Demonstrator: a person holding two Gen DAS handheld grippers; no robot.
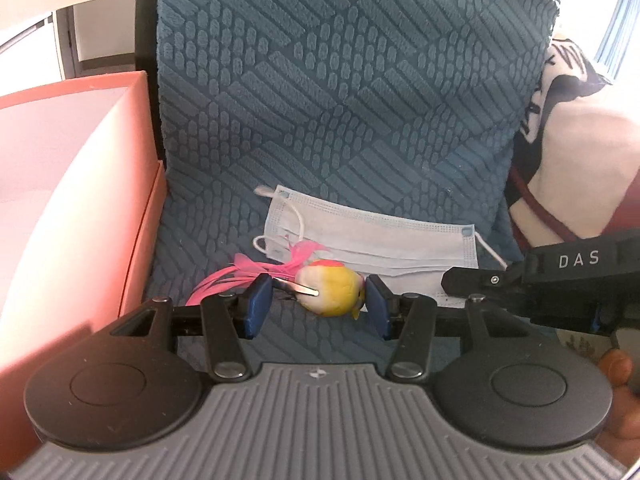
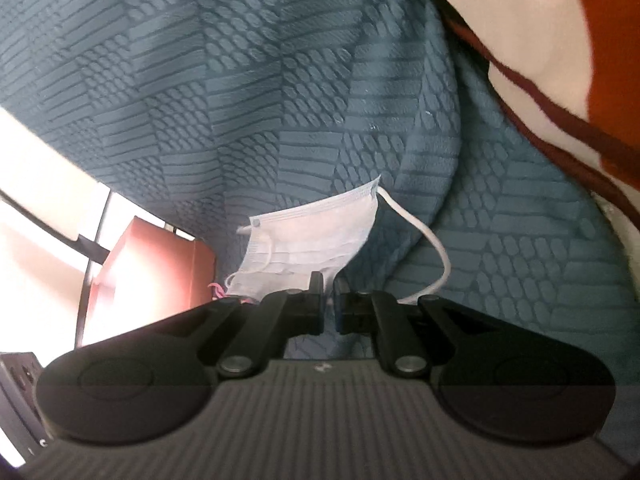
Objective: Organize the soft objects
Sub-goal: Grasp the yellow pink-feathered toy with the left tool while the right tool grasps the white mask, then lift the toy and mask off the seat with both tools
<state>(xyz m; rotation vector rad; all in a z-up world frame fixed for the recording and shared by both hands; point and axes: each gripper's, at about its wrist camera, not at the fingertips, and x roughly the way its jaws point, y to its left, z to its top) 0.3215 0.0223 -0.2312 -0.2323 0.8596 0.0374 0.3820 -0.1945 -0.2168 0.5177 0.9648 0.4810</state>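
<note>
A small yellow and white toy bird (image 1: 336,292) with pink tail feathers and a metal clip sits lengthwise between the blue pads of my left gripper (image 1: 318,304), which is shut on it just above the seat. Behind the bird lies a pale blue face mask (image 1: 380,240) with white ear loops. My right gripper (image 1: 456,278) comes in from the right and pinches the mask's near right corner. In the right wrist view the right gripper (image 2: 329,300) is shut on the mask (image 2: 308,236), which hangs lifted and tilted, one ear loop trailing to the right.
Everything rests on a teal textured seat cover (image 1: 320,100) with a backrest behind. An open orange box (image 1: 60,200) stands close at the left, and shows as the box (image 2: 152,272) in the right wrist view. A white and dark cloth item with a maroon strap (image 1: 580,140) lies at the right.
</note>
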